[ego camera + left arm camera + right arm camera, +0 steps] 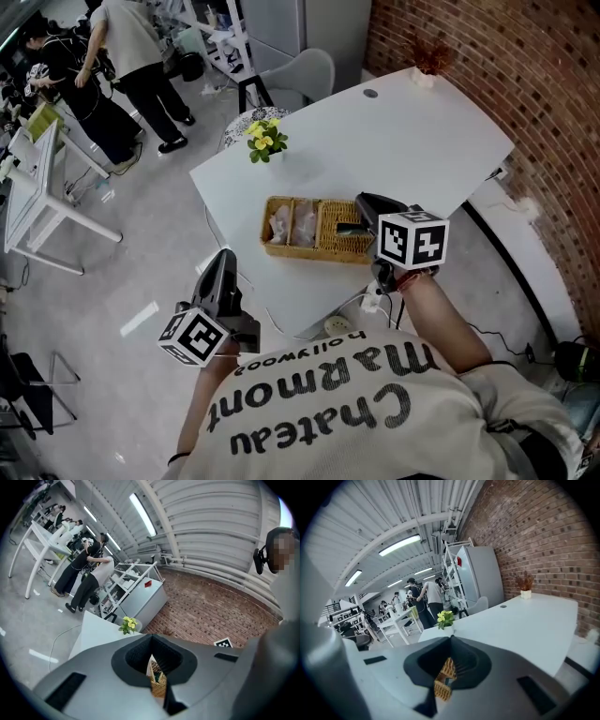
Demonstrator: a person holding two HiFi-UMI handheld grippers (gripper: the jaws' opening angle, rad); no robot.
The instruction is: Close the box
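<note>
Both left gripper [223, 258] and right gripper [362, 212] show jaws together; one wicker box [292, 250] on table [403, 141].

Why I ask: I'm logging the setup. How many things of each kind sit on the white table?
Woven wicker box: 1
Yellow-flowered potted plant: 1
Dried reddish plant in a white pot: 1
Total: 3
</note>
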